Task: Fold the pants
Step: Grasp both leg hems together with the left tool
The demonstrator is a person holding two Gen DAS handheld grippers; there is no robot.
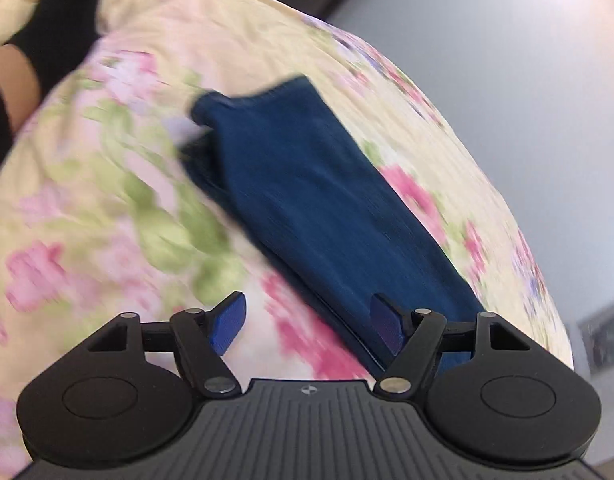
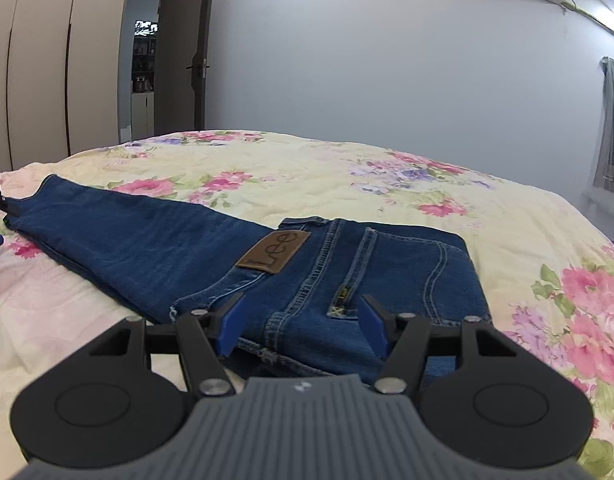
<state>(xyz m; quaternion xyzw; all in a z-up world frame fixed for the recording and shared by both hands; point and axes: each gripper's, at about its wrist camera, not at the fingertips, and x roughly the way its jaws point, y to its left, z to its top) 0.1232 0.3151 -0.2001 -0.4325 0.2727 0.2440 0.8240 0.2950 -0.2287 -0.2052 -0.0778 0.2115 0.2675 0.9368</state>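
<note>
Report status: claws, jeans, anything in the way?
Left claw open at the leg end. Right claw open over the waistband. Jeans flat on the floral bedspread, legs stacked lengthwise. Nothing in the way.

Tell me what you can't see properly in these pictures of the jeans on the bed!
- Left wrist view: the dark blue denim jeans and flowery cream bedspread are smeared by motion blur; seams and flower edges are lost.
- Right wrist view: the jeans' near waistband edge sits behind the right gripper.
- Right wrist view: the leg ends reach the picture's left edge, partly cut off.
</note>
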